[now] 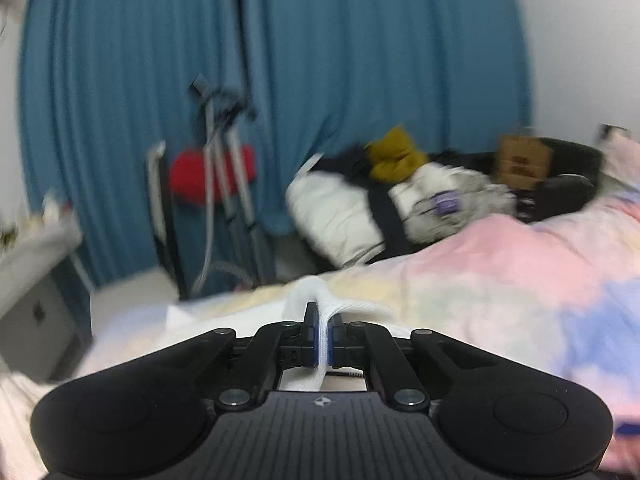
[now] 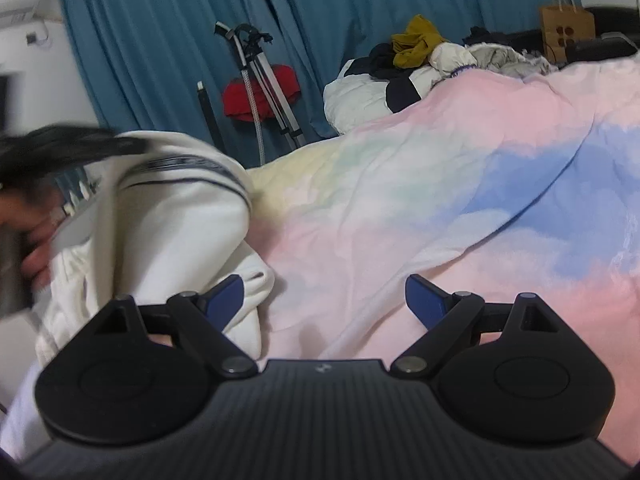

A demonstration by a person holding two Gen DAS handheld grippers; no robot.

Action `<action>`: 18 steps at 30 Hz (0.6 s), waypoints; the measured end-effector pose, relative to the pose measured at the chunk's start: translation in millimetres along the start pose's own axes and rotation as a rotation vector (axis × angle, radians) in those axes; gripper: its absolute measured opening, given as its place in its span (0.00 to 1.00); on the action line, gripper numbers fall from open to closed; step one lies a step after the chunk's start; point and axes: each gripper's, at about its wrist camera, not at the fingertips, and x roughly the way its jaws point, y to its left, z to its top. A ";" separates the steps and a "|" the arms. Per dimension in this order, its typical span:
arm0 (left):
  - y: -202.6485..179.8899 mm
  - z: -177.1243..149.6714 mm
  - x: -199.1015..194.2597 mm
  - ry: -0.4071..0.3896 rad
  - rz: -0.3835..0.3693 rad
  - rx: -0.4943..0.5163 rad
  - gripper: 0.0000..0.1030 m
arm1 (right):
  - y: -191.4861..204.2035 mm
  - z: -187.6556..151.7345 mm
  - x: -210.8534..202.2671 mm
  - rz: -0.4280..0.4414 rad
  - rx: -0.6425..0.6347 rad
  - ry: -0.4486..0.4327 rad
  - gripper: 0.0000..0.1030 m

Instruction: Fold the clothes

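Not much to read anywhere here: the only marking on either tool is a small round emblem on the ribbed black body, and the brown paper bag [image 2: 567, 28] at the far end of the bed has a cluster of dark dots printed on it but no lettering I can make out (the left view is too smeared to help, though a little purple tag on the pile there looks like it might carry text). The left gripper [image 1: 323, 330] has its blue pads pressed together on a bunched strip of white ribbed fabric, which is an edge of the white garment [image 1: 320, 304], and the cloth runs through the pinch and back under the tool. The right gripper [image 2: 324, 300] is spread wide with nothing between the fingers, hovering over the pastel pink, blue and yellow duvet [image 2: 400, 200]. In the right view, the garment, cream white with dark stripes near the top, is heaped up at the left edge of the bed, just beside the right tool's left finger, and a person's hand [image 2: 36, 248] shows blurred at the far left against it. Further back there's a pile of clothes [image 2: 400, 68] with a mustard piece on top, teal curtains [image 2: 160, 40], a folded tripod [image 2: 260, 76] leaning in front of them and something red [image 2: 260, 96] behind it.
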 end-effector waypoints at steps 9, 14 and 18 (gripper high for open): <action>-13.7 -100.3 -127.3 0.050 -0.262 -0.029 0.03 | 7.2 -1.7 -15.6 0.087 0.028 -0.003 0.87; -39.7 -146.5 -137.4 0.289 -0.296 0.064 0.03 | 23.0 3.6 -35.4 0.167 0.081 0.006 0.77; -34.3 -153.4 -128.9 0.321 -0.303 0.033 0.04 | 51.0 8.6 -41.0 0.248 0.036 0.021 0.77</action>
